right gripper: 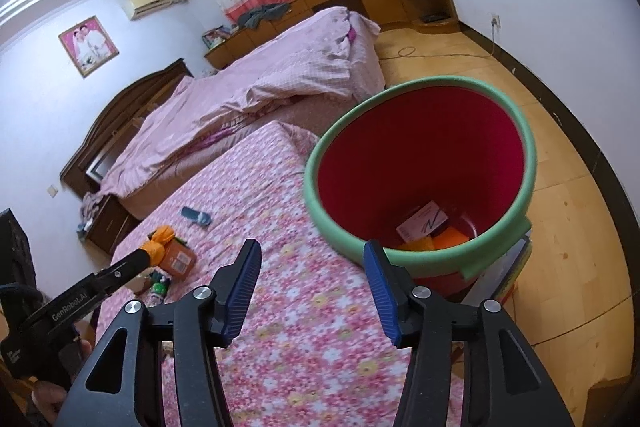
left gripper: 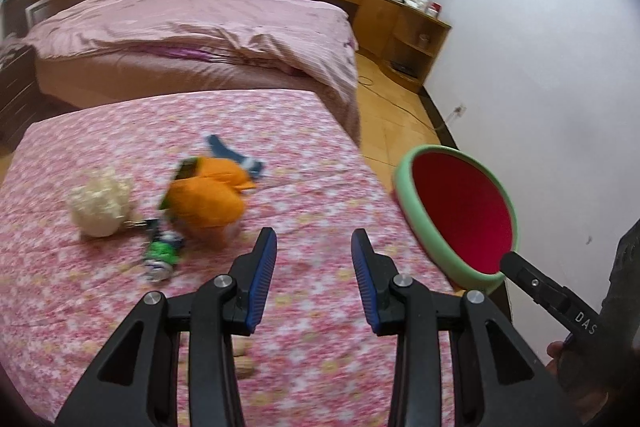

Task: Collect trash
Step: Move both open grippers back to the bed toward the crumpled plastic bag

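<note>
Item: loose trash on the flowered bedspread (left gripper: 304, 155), for the red bin (right gripper: 420, 163) with the green foam rim, which stands beside the bed's edge and already holds a card and orange scraps.

- Orange wrapper (left gripper: 208, 195): mid-bed, crumpled over a small box. Probably light and soft, crushes under the pads; pinch a raised fold (film may slip).
- Green can (left gripper: 162, 255): lying on its side, just beside the wrapper. Looks dented, so thin-walled and light; take it across the body, not by the ends.
- Cream fluffy ball (left gripper: 100, 201): near the can, a small metal ring at its side. Likely soft and springy; grip deep. Whether it counts as trash I cannot tell.
- Blue strip (left gripper: 236, 157): behind the wrapper, flat, hard to get under.

Left gripper (left gripper: 314, 247): jaws parted, nothing between them, aimed right of the pile.
Right gripper (right gripper: 312, 255): jaws apart and empty, at the bin's near rim.
</note>
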A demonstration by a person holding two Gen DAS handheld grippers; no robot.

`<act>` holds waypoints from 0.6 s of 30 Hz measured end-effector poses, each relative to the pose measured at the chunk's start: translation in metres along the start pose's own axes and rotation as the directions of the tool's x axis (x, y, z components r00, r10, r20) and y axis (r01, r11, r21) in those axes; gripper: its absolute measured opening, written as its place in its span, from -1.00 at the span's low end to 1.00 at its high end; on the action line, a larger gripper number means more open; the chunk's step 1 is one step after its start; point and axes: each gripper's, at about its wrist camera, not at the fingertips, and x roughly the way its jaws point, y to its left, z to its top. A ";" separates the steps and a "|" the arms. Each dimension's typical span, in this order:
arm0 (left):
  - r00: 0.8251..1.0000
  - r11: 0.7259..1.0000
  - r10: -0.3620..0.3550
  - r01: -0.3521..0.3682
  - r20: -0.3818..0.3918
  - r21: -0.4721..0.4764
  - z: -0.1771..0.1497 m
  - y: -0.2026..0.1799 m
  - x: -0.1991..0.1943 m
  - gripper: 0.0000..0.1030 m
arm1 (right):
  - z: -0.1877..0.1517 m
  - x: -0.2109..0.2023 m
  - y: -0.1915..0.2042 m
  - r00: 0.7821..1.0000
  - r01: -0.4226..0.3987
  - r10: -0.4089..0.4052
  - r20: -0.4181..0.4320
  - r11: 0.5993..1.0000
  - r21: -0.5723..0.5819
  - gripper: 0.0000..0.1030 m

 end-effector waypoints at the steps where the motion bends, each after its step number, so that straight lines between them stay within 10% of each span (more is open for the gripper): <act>1: 1.000 1.000 0.010 -0.009 0.003 -0.007 0.000 0.007 -0.001 -0.25 | -0.001 0.002 0.002 1.000 -0.001 0.001 -0.005 1.000 -0.002 0.14; 14: 0.989 0.986 0.144 -0.141 0.022 -0.085 0.012 0.091 -0.007 -0.24 | -0.012 0.030 0.031 0.997 0.020 -0.023 -0.069 0.999 -0.034 0.18; 18: 0.982 0.977 0.185 -0.182 0.025 -0.113 0.015 0.114 -0.003 0.07 | -0.014 0.037 0.036 0.996 0.034 -0.037 -0.086 0.999 -0.041 0.19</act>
